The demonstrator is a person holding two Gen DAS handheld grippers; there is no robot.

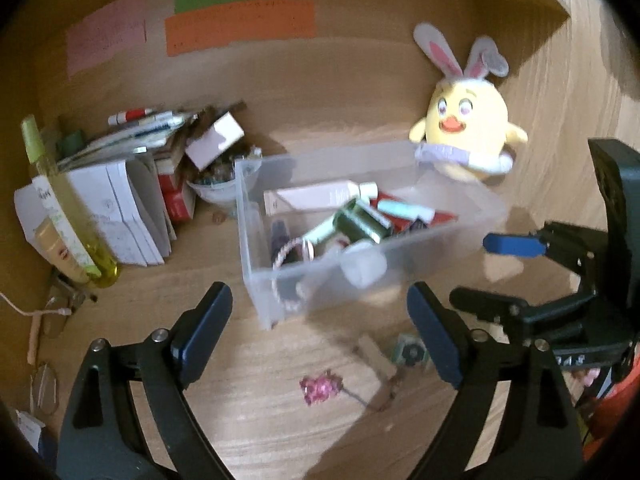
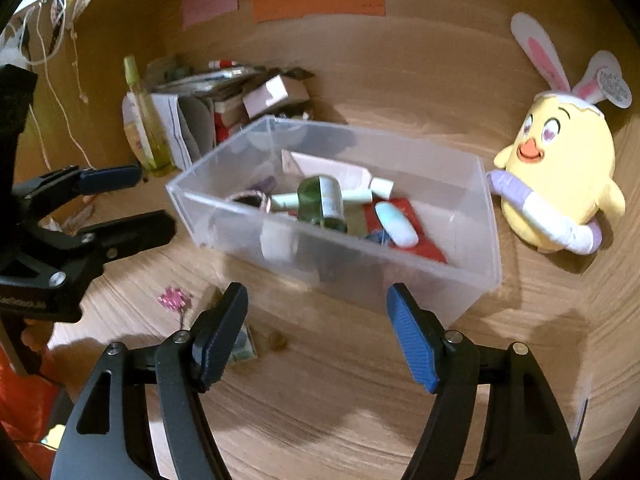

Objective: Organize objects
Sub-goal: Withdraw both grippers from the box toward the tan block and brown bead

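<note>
A clear plastic bin (image 1: 256, 264) (image 2: 476, 276) stands on the wooden desk and holds several small items: a green bottle (image 1: 360, 220) (image 2: 322, 202), a white box (image 1: 316, 196), a light blue tube (image 2: 396, 224) and a bracelet (image 1: 288, 252). My left gripper (image 1: 320, 312) is open and empty just in front of the bin. My right gripper (image 2: 316, 312) is open and empty in front of the bin too; it shows at the right in the left wrist view (image 1: 480, 272). A pink hair clip (image 1: 320, 386) (image 2: 173, 299), a wooden clip (image 1: 374, 356) and a small green item (image 1: 410, 354) lie loose on the desk.
A yellow chick plush with bunny ears (image 1: 466, 140) (image 2: 560, 172) sits right of the bin. A pile of books, boxes and pens (image 1: 148, 184) (image 2: 224, 100) and a yellow-green spray bottle (image 1: 60, 200) (image 2: 142, 116) stand at the left. Glasses and a cable (image 1: 44, 320) lie at far left.
</note>
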